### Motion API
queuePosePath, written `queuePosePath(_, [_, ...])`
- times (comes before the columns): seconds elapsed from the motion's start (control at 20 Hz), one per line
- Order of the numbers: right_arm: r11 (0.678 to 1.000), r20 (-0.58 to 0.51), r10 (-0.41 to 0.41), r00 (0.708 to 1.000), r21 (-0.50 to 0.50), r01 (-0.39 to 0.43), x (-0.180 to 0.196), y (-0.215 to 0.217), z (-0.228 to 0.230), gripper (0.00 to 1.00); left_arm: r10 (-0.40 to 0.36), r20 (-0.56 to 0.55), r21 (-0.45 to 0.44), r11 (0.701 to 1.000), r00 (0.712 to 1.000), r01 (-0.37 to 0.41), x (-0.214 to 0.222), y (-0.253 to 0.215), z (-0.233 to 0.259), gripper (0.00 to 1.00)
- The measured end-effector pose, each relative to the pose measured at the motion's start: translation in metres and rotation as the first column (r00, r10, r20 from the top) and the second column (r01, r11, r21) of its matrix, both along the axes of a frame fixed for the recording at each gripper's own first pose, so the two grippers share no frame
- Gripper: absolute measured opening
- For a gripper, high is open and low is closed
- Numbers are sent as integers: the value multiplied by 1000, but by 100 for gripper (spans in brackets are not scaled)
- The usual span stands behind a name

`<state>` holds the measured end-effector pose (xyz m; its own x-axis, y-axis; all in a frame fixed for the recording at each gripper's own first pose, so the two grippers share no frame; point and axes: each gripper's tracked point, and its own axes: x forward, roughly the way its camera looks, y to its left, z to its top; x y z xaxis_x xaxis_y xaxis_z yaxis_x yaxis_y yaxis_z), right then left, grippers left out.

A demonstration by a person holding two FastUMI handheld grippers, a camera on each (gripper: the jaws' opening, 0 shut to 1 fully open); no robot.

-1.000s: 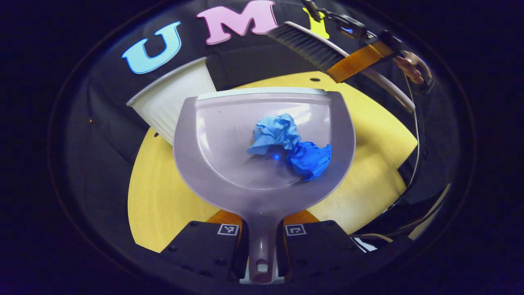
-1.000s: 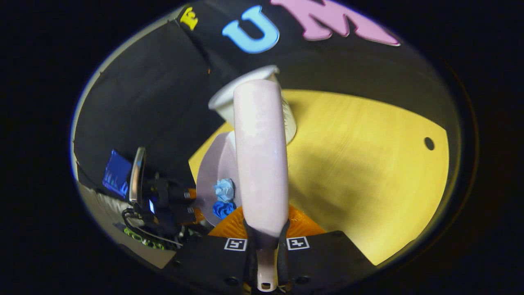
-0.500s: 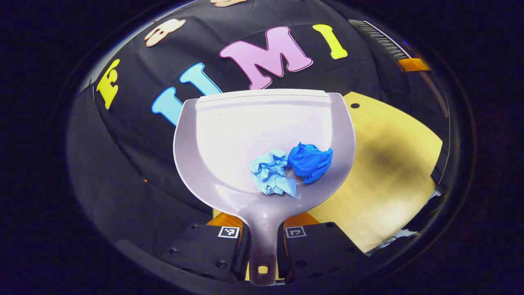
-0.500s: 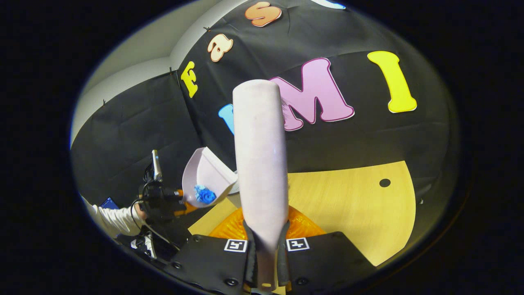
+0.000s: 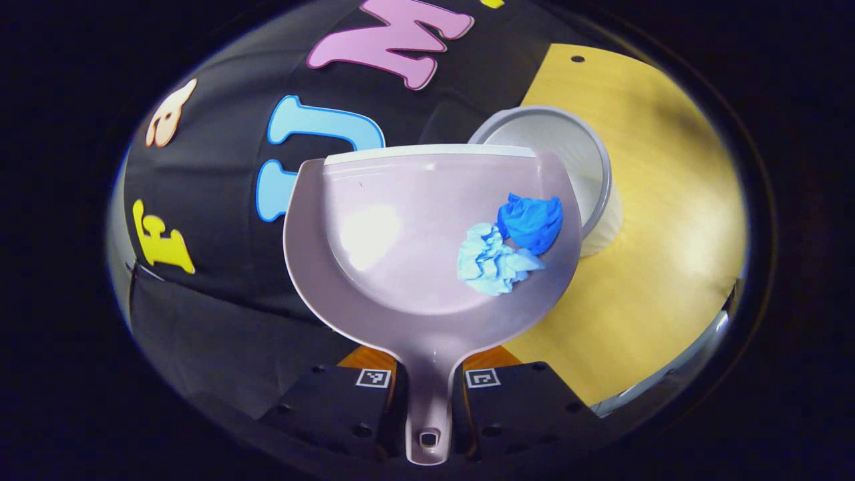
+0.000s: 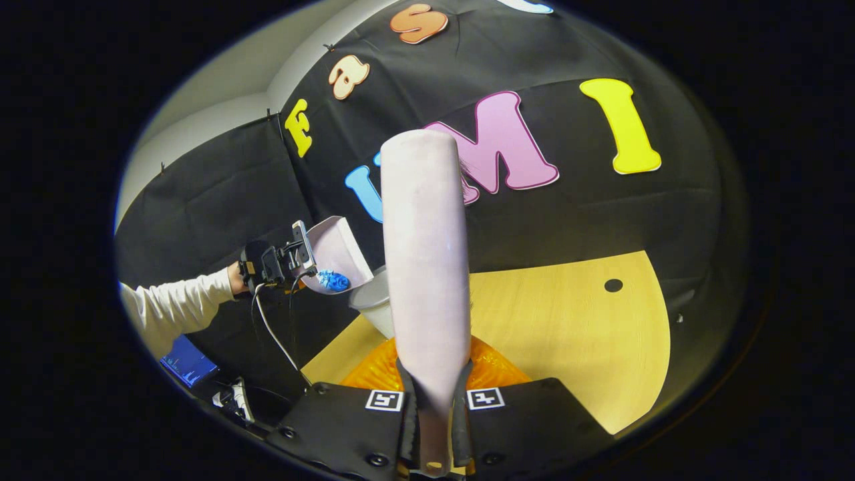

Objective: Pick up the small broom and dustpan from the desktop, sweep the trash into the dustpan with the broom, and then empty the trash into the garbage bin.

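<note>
Two paper wads (image 5: 511, 250) in dustpan (image 5: 387, 240)

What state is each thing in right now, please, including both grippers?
Dustpan: held by its handle, lifted, tilted toward the bin.
Light blue paper wad: in the dustpan.
Dark blue paper wad: in the dustpan, against its side wall.
Garbage bin: upright on the table, open.
Broom: held by its handle, off the table.
Left gripper: shut on the dustpan.
Right gripper: shut on the broom.
</note>
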<state>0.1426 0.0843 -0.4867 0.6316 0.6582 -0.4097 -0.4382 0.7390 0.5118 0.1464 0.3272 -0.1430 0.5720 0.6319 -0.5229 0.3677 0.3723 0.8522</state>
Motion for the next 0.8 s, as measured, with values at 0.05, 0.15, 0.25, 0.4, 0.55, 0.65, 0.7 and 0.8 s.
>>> queuePosePath(0.05, [1000, -4, 4, 1000, -6, -4, -1, -1, -2, 20, -23, -31, 63, 998, 999, 25, 0, 4, 7, 24])
queuePosePath(0.15, [1000, -12, 8, 1000, -5, -8, -4, -2, -5, 21, -65, -86, 185, 980, 994, 80, -3, 13, 20, 24])
queuePosePath(0.25, [1000, -27, 11, 1000, -5, -11, -7, -4, -9, 20, -105, -148, 300, 943, 983, 146, -5, 19, 37, 24])
queuePosePath(0.4, [999, -44, 21, 999, -30, -22, -11, -6, -21, 21, -180, -246, 519, 805, 952, 286, 1, 43, 60, 24])
queuePosePath(0.55, [998, -42, 28, 999, -58, -31, -11, -10, -27, 20, -227, -254, 575, 746, 940, 336, 4, 49, 68, 24])
queuePosePath(0.65, [998, -43, 28, 999, -63, -31, -11, -13, -28, 21, -271, -179, 560, 762, 946, 324, 7, 47, 68, 24])
queuePosePath(0.7, [998, -44, 27, 999, -63, -30, -10, -13, -27, 20, -283, -119, 534, 790, 952, 302, 8, 47, 67, 24])
queuePosePath(0.8, [998, -43, 18, 999, -65, -21, -8, -16, -25, 20, -284, 28, 424, 872, 958, 246, 7, 41, 61, 24])
